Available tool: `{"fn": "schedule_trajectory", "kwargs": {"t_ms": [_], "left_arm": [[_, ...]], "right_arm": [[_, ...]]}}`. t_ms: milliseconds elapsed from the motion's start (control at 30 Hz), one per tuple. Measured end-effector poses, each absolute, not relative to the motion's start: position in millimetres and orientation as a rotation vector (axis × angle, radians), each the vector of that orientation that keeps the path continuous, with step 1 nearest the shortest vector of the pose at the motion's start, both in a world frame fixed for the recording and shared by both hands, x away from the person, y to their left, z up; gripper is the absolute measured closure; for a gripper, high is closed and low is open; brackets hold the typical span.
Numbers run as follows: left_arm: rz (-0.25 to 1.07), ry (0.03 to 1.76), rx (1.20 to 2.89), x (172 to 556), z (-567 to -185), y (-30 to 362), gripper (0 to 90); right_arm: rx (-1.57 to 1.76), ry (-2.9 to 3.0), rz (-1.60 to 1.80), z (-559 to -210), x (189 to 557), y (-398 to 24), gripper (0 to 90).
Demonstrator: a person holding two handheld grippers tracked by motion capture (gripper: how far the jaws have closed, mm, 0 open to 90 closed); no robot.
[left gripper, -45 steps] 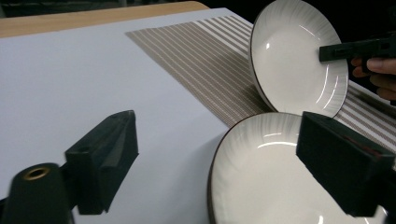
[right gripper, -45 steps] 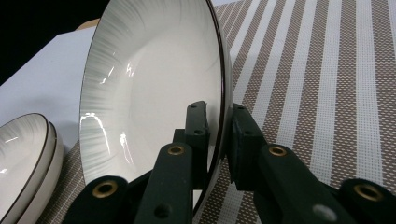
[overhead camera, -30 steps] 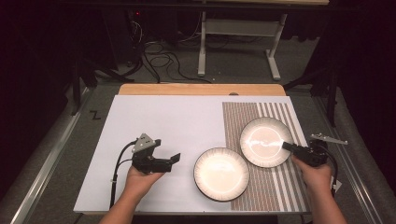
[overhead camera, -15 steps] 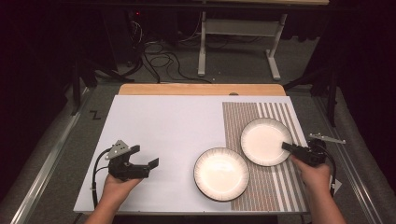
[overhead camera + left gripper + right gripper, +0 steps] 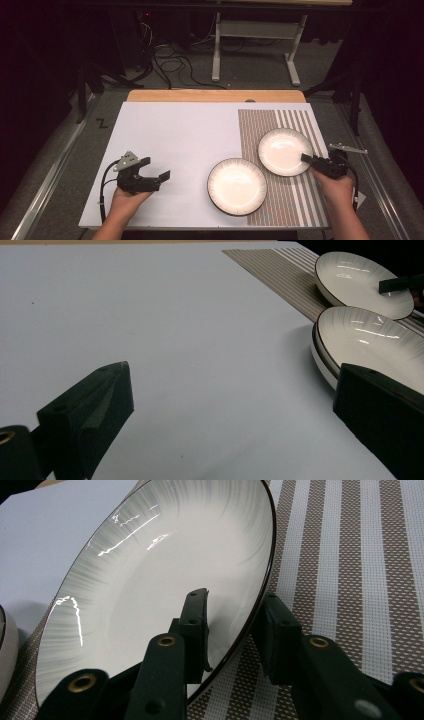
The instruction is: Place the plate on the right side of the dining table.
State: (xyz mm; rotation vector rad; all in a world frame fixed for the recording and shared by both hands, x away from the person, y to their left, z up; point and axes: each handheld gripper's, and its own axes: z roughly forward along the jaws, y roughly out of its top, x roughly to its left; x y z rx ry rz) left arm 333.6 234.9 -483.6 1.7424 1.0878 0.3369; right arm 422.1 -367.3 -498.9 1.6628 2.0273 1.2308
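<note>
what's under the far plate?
The far plate lies on the striped mat; the right gripper straddles its rim. The mat beneath the plate is hidden.

Loads of open room on the white left part of the desk, nothing standing in the way there. Over on the striped mat it's tighter: two plates, near plate and far plate, sit just beside each other, blocking that side.
</note>
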Motion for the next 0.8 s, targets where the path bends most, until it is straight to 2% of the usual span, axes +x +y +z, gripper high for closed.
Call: {"fn": "schedule_trajectory", "kwargs": {"t_ms": [567, 800], "left_arm": [[0.323, 1.083, 1.751, 334.2, -486.4, 233.0, 3.5], [0.335, 1.080, 1.754, 331.6, -486.5, 232.3, 3.5]], "right_arm": [[1.696, 1.991, 1.197, -499.9, 418.2, -373.8, 59.4], [1.608, 1.977, 1.165, -491.4, 410.8, -369.4, 51.5]]}}
